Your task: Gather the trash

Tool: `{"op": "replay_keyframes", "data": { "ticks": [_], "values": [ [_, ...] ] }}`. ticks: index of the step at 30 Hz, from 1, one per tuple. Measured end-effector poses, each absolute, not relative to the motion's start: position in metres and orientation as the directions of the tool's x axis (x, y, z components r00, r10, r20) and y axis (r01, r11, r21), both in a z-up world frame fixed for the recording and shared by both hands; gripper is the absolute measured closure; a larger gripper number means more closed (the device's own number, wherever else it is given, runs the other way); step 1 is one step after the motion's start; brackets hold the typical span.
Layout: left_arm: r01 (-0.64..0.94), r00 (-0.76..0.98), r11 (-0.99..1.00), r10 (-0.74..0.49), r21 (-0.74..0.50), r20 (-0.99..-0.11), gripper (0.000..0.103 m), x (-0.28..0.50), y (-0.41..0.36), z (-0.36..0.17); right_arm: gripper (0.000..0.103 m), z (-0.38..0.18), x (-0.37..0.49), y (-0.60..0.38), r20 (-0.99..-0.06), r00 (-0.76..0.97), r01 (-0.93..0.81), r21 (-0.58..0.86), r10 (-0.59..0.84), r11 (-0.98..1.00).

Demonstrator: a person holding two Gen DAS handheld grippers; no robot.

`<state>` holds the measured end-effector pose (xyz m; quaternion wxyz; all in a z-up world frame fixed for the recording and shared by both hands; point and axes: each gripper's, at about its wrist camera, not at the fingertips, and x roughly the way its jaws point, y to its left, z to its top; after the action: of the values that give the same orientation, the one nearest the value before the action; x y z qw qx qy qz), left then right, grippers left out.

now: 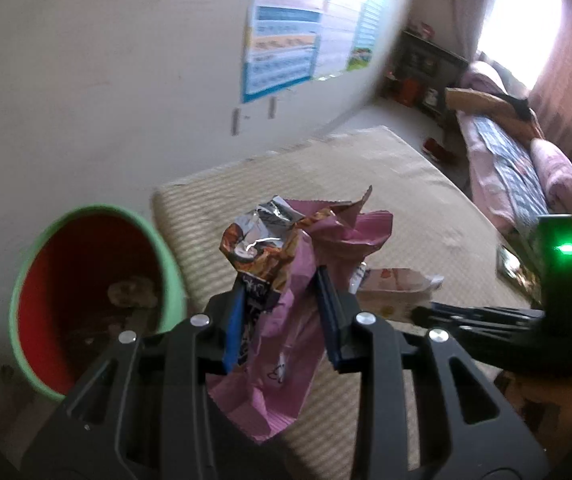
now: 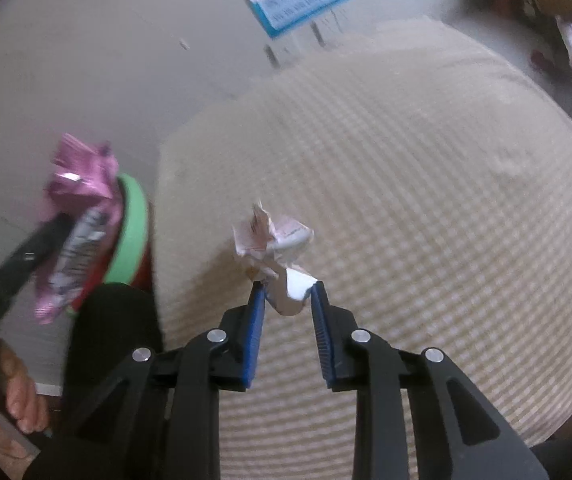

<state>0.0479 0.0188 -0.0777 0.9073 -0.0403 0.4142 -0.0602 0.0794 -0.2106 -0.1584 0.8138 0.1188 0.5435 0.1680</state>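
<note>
The pink wrapper [image 1: 286,308] stands lengthwise out of the left gripper [image 1: 281,316], its crumpled end pointing away, beside the bin [image 1: 97,300]. Its jaws are clamped on it. The right gripper [image 2: 288,316] pinches a crumpled paper [image 2: 271,240] at its tips, above the mattress [image 2: 406,160].

Ahead of the left-hand tool and beneath it, a beige woven mat [image 1: 366,184] covers the pale floor beside a plain off-white wall [image 1: 105,80] that carries a blue-and-white poster [image 1: 286,40]. Farther off to its right stands a low bed with pink bedding [image 1: 526,168], a dark shelf [image 1: 426,68] at its far end. Above the bed a bright window [image 1: 526,4] glares, washed out.
</note>
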Motion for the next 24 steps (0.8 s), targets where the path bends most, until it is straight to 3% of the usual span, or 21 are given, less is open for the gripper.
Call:
{"op": "replay_keyframes", "data": {
  "ticks": [4, 7, 13, 14, 17, 20, 24],
  "values": [
    [-0.003, 0.663, 0.993, -0.089, -0.121, -0.743, 0.071, 0.046, 0.054, -0.077, 0.081, -0.147, 0.083, -0.18, -0.814, 0.376, -0.181, 0.403, 0.442, 0.897],
    [-0.056, 0.666, 0.992, -0.05, -0.117, -0.744, 0.071, 0.044, 0.078, -0.078, 0.1, -0.146, 0.086, -0.162, -0.808, 0.369, -0.203, 0.412, 0.459, 0.888],
    [-0.127, 0.657, 0.982, -0.019, -0.136, -0.754, 0.071, 0.037, 0.111, -0.084, 0.096, -0.139, 0.089, -0.153, -0.816, 0.361, -0.225, 0.393, 0.451, 0.891],
    [-0.131, 0.656, 0.982, -0.019, -0.139, -0.755, 0.071, 0.036, 0.113, -0.084, 0.088, -0.138, 0.092, -0.151, -0.824, 0.373, -0.226, 0.364, 0.426, 0.903],
    [-0.129, 0.657, 0.98, -0.027, -0.148, -0.753, 0.071, 0.033, 0.118, -0.085, 0.043, -0.136, 0.089, -0.154, -0.852, 0.381, -0.217, 0.295, 0.359, 0.93],
    [-0.127, 0.659, 0.979, -0.035, -0.157, -0.751, 0.071, 0.033, 0.121, -0.085, 0.044, -0.137, 0.089, -0.157, -0.869, 0.37, -0.229, 0.257, 0.328, 0.939],
    [-0.135, 0.65, 0.975, -0.047, -0.177, -0.758, 0.071, 0.035, 0.124, -0.09, 0.035, -0.151, 0.09, -0.149, -0.92, 0.295, -0.346, 0.147, 0.257, 0.927]
  ]
}}
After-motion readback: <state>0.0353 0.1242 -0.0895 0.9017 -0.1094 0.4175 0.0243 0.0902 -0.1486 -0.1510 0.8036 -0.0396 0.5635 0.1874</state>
